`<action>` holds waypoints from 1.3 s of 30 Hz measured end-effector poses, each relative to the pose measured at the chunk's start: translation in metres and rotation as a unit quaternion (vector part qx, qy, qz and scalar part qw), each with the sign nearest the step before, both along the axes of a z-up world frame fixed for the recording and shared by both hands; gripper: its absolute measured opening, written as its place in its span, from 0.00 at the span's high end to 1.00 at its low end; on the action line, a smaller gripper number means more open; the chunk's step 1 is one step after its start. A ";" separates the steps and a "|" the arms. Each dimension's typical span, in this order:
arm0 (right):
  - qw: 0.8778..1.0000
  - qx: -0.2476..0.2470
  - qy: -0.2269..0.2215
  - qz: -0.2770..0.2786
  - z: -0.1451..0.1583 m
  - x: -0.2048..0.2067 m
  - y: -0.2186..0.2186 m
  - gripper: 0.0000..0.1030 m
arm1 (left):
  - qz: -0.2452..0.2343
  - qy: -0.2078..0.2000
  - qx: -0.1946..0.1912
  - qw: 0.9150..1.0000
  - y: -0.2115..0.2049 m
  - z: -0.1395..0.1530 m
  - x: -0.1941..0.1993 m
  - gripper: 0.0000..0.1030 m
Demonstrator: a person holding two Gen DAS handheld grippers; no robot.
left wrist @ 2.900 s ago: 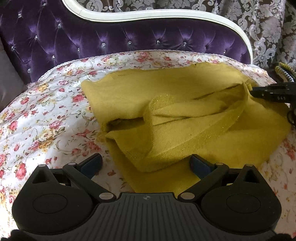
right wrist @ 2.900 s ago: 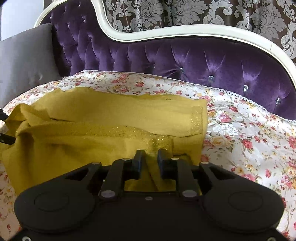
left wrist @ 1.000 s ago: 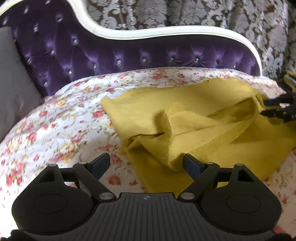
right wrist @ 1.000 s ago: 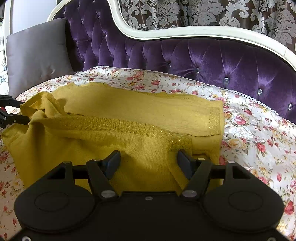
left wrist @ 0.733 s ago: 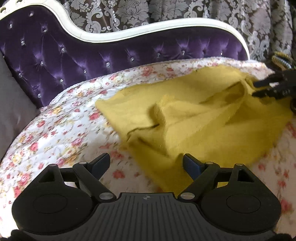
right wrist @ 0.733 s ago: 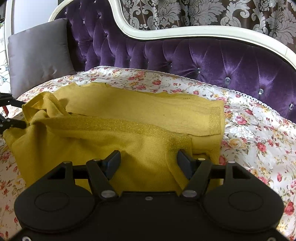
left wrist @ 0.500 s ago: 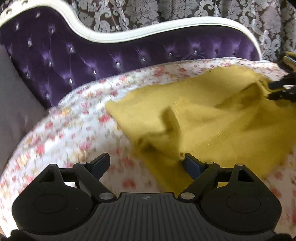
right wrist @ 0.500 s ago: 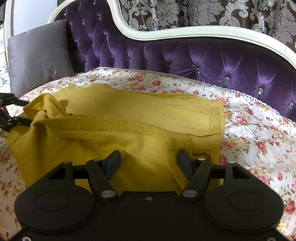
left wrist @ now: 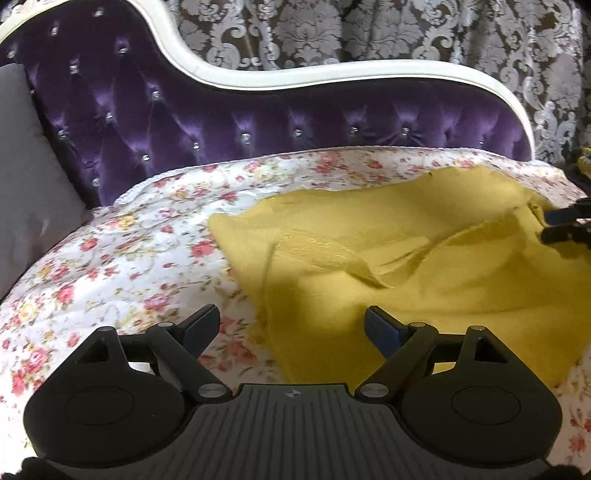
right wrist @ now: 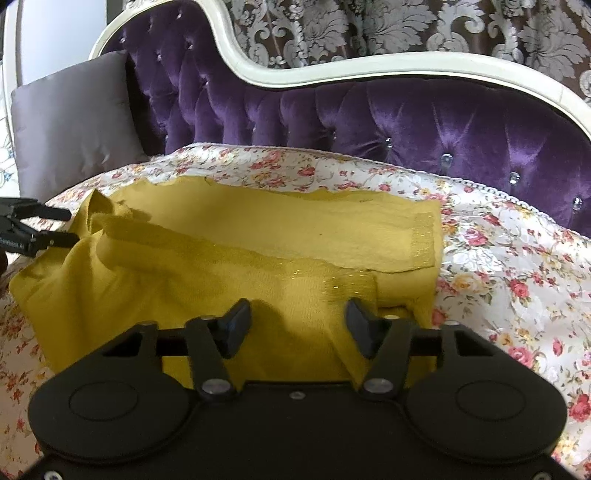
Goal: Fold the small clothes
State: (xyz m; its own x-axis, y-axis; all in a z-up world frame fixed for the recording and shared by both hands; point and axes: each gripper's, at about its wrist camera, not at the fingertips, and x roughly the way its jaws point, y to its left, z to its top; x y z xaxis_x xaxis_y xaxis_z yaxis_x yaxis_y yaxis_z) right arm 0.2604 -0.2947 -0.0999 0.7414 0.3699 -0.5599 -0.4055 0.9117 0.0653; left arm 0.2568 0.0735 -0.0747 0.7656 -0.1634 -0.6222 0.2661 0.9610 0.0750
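A mustard yellow knit garment [left wrist: 424,266] lies partly folded on the floral bedspread [left wrist: 122,251], with a glittery gold band along one fold. It also shows in the right wrist view [right wrist: 229,266]. My left gripper [left wrist: 291,328] is open and empty, just above the garment's near left edge. My right gripper [right wrist: 295,321] is open and empty, hovering over the garment near the gold band. Each gripper shows at the edge of the other's view: the right one [left wrist: 565,229] and the left one [right wrist: 48,229], both at the garment's edges.
A purple tufted sofa back [left wrist: 258,118] with a white frame runs behind the bedspread. A grey cushion [right wrist: 74,125] leans at the left end. Patterned curtains [right wrist: 406,29] hang behind. Bare floral cover [right wrist: 517,280] lies right of the garment.
My right gripper opened and let go of the garment about 2 seconds ago. My left gripper has swung leftward and lifted away, staying open. The garment's raised fold has flattened.
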 end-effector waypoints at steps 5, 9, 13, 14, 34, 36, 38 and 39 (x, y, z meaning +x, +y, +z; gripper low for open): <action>1.000 0.023 0.006 -0.021 0.003 0.000 -0.013 0.76 | -0.021 -0.016 0.012 1.000 -0.015 0.002 0.006 0.44; 0.999 0.019 0.006 -0.026 0.004 -0.001 -0.016 0.87 | -0.033 -0.007 0.024 0.999 -0.024 0.000 0.011 0.65; 0.999 -0.009 -0.010 -0.050 0.005 -0.002 -0.013 0.50 | -0.030 -0.004 0.026 0.999 -0.027 -0.003 0.010 0.65; 0.998 -0.018 -0.013 -0.053 0.005 -0.002 -0.011 0.38 | -0.028 -0.002 0.024 0.999 -0.026 -0.003 0.011 0.64; 0.997 0.015 -0.054 -0.049 0.037 -0.026 -0.017 0.92 | -0.013 -0.062 -0.029 0.998 -0.023 0.023 -0.017 0.95; 0.996 0.023 -0.072 -0.049 0.052 -0.027 -0.019 0.92 | -0.008 -0.084 -0.036 0.996 -0.019 0.037 -0.020 0.95; 0.994 0.025 -0.088 -0.051 0.065 -0.022 -0.020 0.92 | -0.005 -0.100 -0.036 0.994 -0.018 0.049 -0.017 0.95; 0.994 0.026 -0.096 -0.052 0.071 -0.017 -0.020 0.92 | -0.003 -0.108 -0.036 0.993 -0.017 0.055 -0.013 0.95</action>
